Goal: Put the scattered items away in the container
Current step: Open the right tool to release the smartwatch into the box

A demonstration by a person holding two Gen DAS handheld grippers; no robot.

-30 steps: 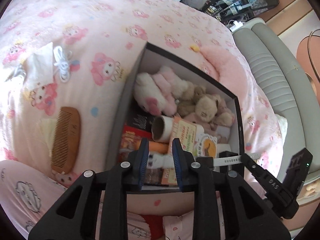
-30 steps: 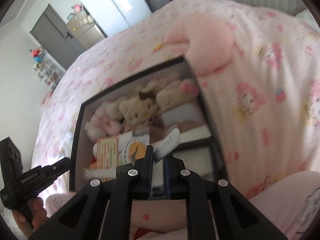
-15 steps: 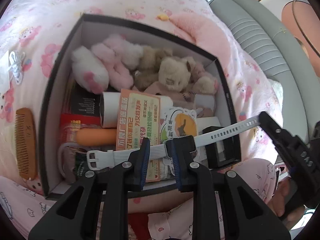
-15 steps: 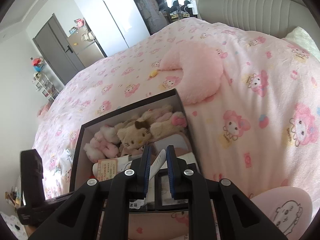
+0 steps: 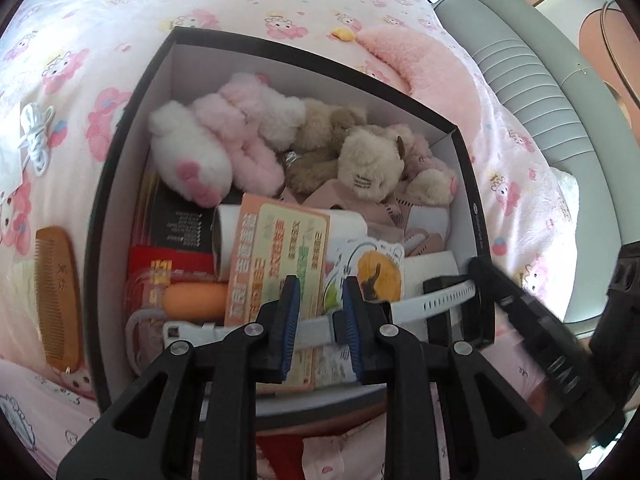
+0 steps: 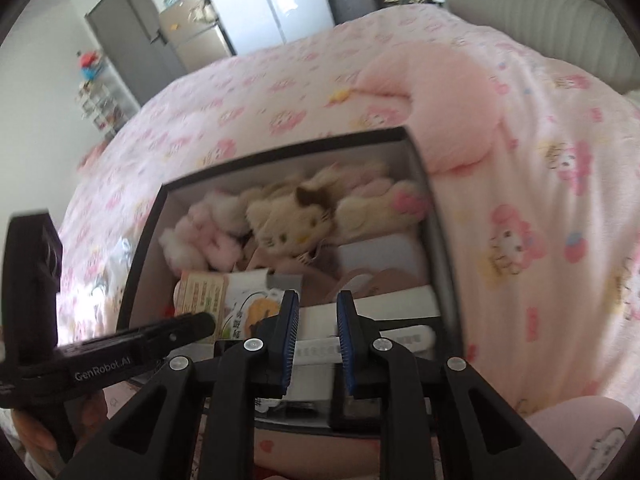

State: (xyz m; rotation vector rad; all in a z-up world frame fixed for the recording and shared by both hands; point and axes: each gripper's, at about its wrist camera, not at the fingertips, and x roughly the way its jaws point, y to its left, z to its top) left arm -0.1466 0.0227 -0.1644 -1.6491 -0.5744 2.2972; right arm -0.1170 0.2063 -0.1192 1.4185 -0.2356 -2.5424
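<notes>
Far to my left, a white cord and a wooden comb are lying on the pink bedspread, outside the black box and just beside its left wall. The box is sitting on the bed right in front of me, and it is holding a white plush and a beige plush cat along its far wall. Nearer to me it is holding a labelled paper roll, an orange tube and a red packet. I am holding my left claw over the near part of the box with its jaws standing apart. The white watch strap is running crosswise behind both fingers and resting on the things in the box. As far as I can see, my pads are not pressing on it. My right claw is pointing down at the strap's other end by the box's right wall. Its jaws have just been opening, and they are now standing released, with the strap lying across behind them rather than pinched between them. Beyond the box's far right corner, a pink crescent pillow is leaning against the box. Past the pillow, a grey padded headboard is closing off the right side of the bed.
</notes>
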